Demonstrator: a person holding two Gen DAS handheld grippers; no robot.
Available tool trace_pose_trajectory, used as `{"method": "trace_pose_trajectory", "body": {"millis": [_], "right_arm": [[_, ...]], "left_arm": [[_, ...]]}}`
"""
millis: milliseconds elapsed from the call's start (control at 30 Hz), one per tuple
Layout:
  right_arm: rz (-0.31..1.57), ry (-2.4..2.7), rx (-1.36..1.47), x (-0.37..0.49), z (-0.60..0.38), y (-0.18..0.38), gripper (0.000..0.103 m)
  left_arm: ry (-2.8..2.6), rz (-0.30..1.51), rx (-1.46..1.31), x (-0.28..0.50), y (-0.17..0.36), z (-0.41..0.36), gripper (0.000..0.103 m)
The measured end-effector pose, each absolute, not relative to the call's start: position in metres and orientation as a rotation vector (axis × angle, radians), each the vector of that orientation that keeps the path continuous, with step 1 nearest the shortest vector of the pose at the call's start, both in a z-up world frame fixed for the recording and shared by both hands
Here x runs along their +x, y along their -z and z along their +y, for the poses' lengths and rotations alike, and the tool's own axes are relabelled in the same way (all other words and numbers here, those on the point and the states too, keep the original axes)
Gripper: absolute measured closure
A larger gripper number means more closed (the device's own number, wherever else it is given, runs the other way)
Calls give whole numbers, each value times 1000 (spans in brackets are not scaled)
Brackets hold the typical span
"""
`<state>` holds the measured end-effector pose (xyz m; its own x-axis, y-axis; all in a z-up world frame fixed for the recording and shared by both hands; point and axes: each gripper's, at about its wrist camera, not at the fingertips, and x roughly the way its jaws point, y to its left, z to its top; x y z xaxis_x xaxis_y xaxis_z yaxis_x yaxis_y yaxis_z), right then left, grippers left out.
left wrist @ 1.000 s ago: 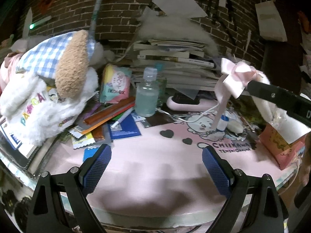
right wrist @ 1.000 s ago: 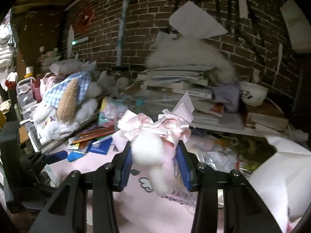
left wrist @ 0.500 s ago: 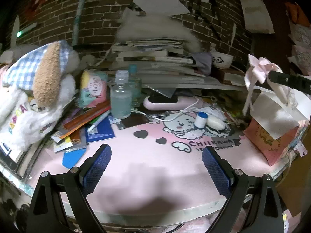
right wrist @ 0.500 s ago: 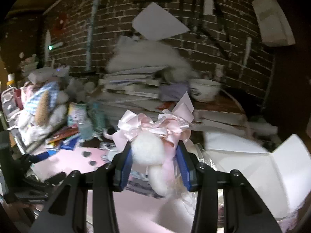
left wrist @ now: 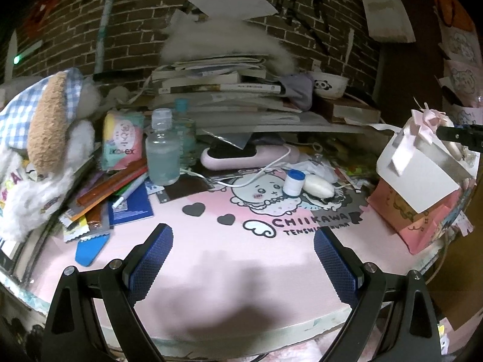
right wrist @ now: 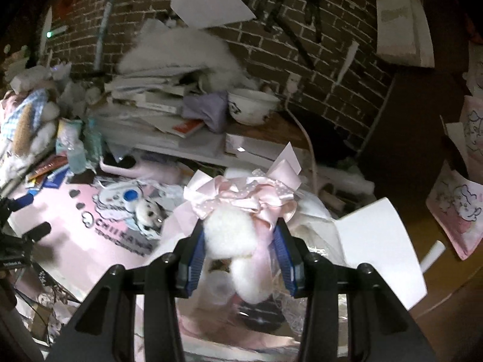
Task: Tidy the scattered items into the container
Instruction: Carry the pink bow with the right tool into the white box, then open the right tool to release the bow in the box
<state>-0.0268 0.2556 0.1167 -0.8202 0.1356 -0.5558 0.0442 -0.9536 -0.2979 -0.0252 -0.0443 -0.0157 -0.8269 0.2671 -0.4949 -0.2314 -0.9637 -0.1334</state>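
Observation:
My right gripper is shut on a pink ribbon bow with white pompoms, held just above the open pink box at the table's right edge; the box's white flap stands up beside it. From the left wrist view the bow hangs over that box. My left gripper is open and empty, low over the near part of the pink mat. A small blue-capped jar and a white oval object lie on the mat.
A clear bottle, tissue packet, pens and cards crowd the left, beside a plush dog. A pink charger with cable, stacked books and a panda bowl stand behind, against a brick wall.
The right gripper carried the bow to the right, from above the mat to over the pink box. The left gripper's view swung right; its jaws stayed open.

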Motion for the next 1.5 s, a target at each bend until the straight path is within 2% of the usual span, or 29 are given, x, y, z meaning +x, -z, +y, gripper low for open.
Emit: {"method": "trace_pose_trajectory", "body": {"millis": [167,433,733,1067,1233,1300,1333,1500], "right_arm": [[-501,-2856,-941,-21,269,-123,63],[-555,-2762,-1188,-31,284,-116,63],[-546,-2642,-1522,-58,302,-94,63],[-515,-2590,-1667,-73,309,-76,60],[-514,-2597,-1669,-76,309,-76,50],[-516,-2603,-1652,-75,308,-78,38],[-518,-2608,-1636,-74,308,-79,36],[-550,-2620,-1545,-69,304,-88,35]], "left_arm": [[-2769,-90,-771,-27,16,-41,9],[-2766,-81,-770,-26,15,-36,9],[-2764,-76,-775,-27,16,-34,9],[-2758,-73,-786,-28,18,-31,9],[-2758,-73,-789,-29,19,-32,9],[-2759,-73,-789,-29,18,-32,9],[-2759,-72,-789,-29,18,-32,9],[-2758,-73,-789,-28,18,-32,9]]}}
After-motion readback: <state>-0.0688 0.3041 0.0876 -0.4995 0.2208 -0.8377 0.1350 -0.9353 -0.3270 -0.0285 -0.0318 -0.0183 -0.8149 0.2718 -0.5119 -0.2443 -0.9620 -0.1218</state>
